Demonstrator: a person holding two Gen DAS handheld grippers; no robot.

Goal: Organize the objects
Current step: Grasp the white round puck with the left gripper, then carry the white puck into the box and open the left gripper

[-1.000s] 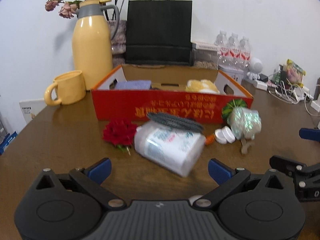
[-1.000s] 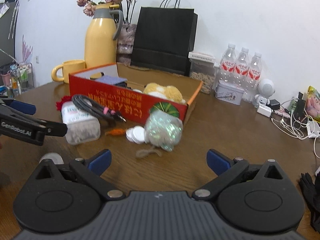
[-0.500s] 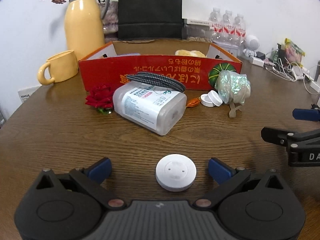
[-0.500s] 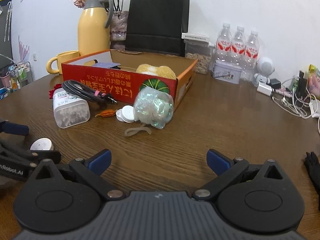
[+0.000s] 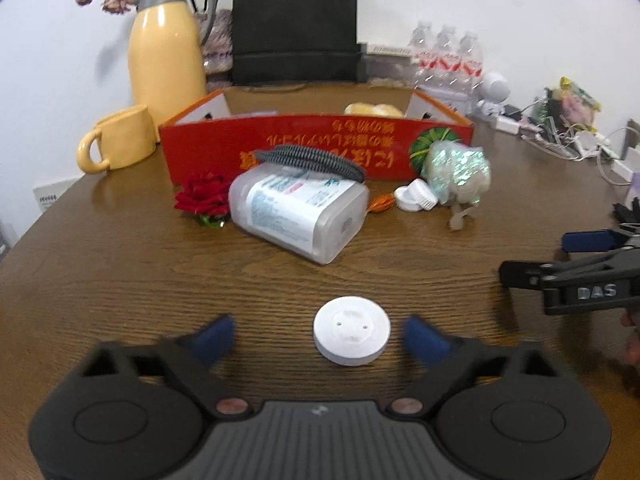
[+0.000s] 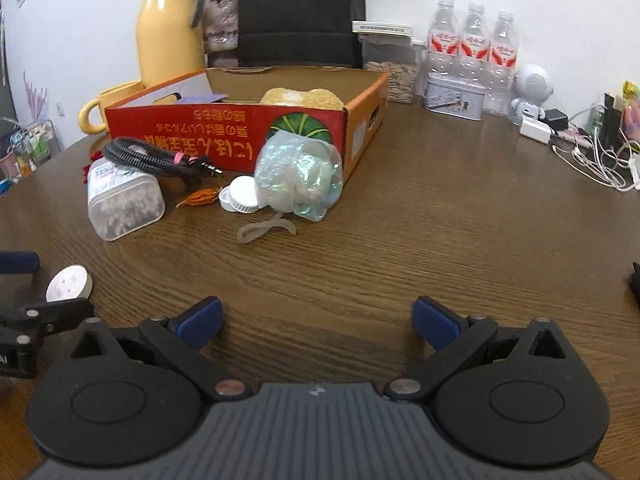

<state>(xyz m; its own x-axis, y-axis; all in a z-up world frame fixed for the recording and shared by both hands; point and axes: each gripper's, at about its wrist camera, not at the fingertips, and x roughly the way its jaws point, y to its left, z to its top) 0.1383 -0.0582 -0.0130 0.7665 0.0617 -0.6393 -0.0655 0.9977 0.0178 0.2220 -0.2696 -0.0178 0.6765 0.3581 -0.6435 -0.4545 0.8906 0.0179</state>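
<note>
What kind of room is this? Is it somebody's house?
Probably a home or small office: a round wooden table holds a yellow thermos jug, bottled water and tangled charger cables.

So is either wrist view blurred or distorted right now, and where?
Left wrist view: the left tool has smeared blue fingertips because its jaws are closing around the white disc, which they do not yet touch; the background is slightly soft. Right wrist view: sharp, with the right tool crisp. Both views: fisheye bending and dark corners.
</note>
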